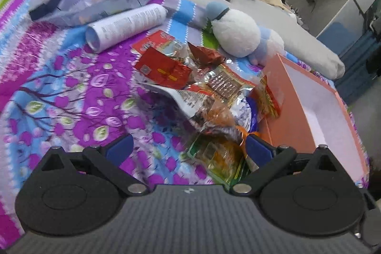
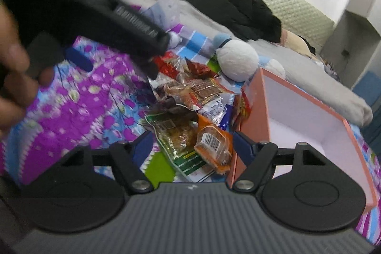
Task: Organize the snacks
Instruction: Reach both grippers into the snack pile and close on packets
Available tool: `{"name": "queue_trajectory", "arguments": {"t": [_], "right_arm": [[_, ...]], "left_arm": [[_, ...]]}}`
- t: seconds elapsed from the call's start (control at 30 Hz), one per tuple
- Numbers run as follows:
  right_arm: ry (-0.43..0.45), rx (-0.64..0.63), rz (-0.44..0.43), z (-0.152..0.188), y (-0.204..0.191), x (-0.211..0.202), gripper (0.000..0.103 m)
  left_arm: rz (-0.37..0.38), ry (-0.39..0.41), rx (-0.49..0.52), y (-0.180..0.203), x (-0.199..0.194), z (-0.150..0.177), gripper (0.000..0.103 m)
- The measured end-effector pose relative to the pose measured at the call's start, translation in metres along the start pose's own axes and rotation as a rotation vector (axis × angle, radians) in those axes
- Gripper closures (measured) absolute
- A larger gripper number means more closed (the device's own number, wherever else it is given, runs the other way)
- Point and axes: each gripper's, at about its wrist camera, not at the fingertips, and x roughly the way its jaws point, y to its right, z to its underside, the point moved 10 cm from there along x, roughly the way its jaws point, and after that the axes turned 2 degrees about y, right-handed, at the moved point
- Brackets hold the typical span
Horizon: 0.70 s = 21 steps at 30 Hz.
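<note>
My right fingers (image 2: pixel 193 146) spread wide over the orange packet (image 2: pixel 213 146).
Left gripper (image 1: pixel 188 150) gapes empty; pinch that packet mid-body, box (image 2: pixel 309 116) at three o'clock.

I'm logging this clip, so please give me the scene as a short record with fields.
surface: floral purple-and-blue bedspread
snacks: pile of crinkly foil snack packets, beside the box
container: open pink cardboard box, white inside, no snacks visible in it
left gripper: open, holding nothing
right gripper: open, above orange barcode packet
other: white-and-blue plush toy
</note>
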Motion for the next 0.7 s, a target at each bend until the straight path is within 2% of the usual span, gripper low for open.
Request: {"name": "queue_trajectory", "arguments": {"t": [0.13,0.33,0.53,0.7], "right_arm": [[-0.026,-0.115,0.027,0.007,-0.002,0.033,0.028],[-0.083,-0.210,0.039,0.022,-0.002,0.072,0.030],[-0.101,-0.296,0.073,0.029,-0.005,0.094,0.031],[-0.114,-0.302,0.089,0.032,-0.003,0.101,0.038]], "left_arm": [[0.053,-0.024,-0.067,0.003,0.028,-0.004,0.004],[0.067,-0.049,-0.107,0.010,0.067,-0.008,0.005],[0.068,-0.086,-0.160,0.007,0.098,-0.006,0.013],[0.077,-0.090,-0.171,0.008,0.105,-0.006,0.023]]}}
